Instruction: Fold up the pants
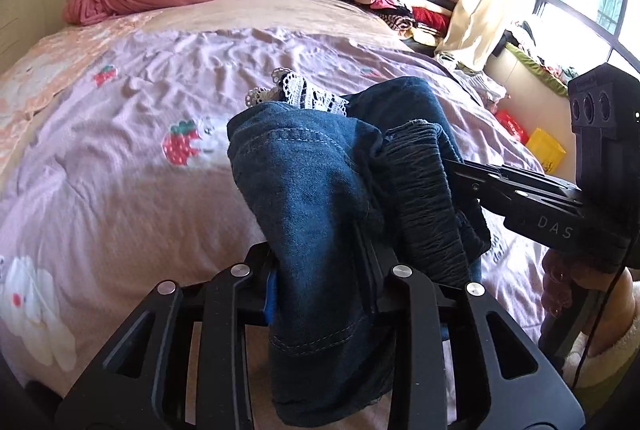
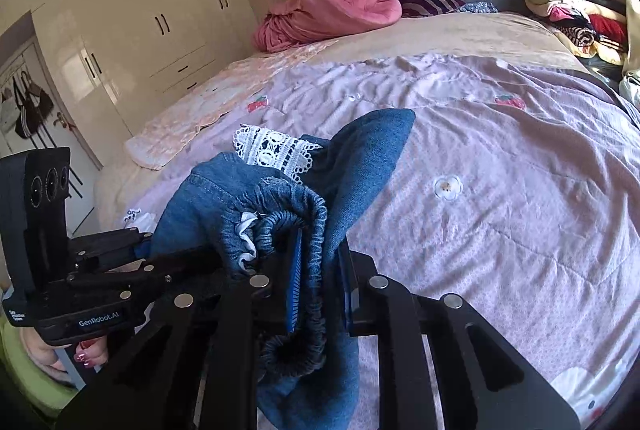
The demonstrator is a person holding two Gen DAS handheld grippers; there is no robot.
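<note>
Pants (image 1: 320, 198) bunched up above the bed (image 1: 120, 170), pinched by left tool (image 1: 320, 282) and right tool (image 2: 316, 282). Could slip loose or fold crooked from uneven pulling.

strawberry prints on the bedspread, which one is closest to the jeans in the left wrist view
The big strawberry just left of the jeans. The other two are smaller and farther up the bedspread: one toward the peach edge, one barely visible behind the jeans.
</note>
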